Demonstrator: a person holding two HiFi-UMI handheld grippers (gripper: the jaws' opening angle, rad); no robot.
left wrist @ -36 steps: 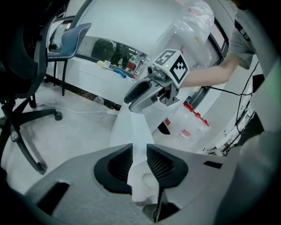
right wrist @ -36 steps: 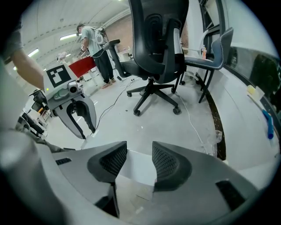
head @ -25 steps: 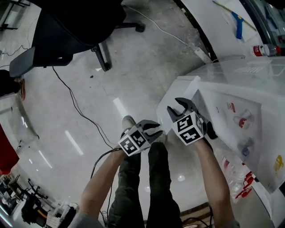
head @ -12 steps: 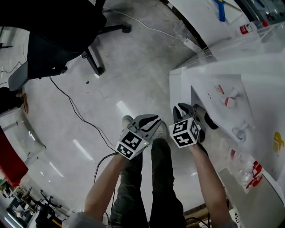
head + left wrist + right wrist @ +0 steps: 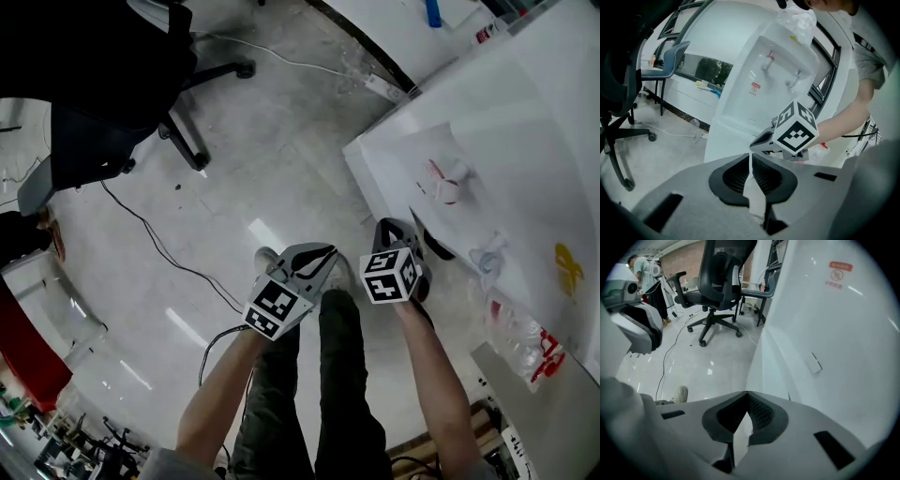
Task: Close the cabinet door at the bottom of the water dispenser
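White plastic, the cabinet door at two o'clock of the empty, pinched-together right gripper looks light, stiff and slippery, best pushed on its flat face; the left gripper is likewise closed on nothing.

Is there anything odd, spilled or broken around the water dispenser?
Nothing spilled or broken shows. The water dispenser looks intact. Only a black cable trails loose across the floor near the office chair.

1. A white water dispenser fills the right side, showing a red tap and a blue tap.
2. The right gripper, jaws together, is just beside its lower front.
3. The left gripper, jaws together, hangs above a shoe.
4. A black office chair stands upper left.
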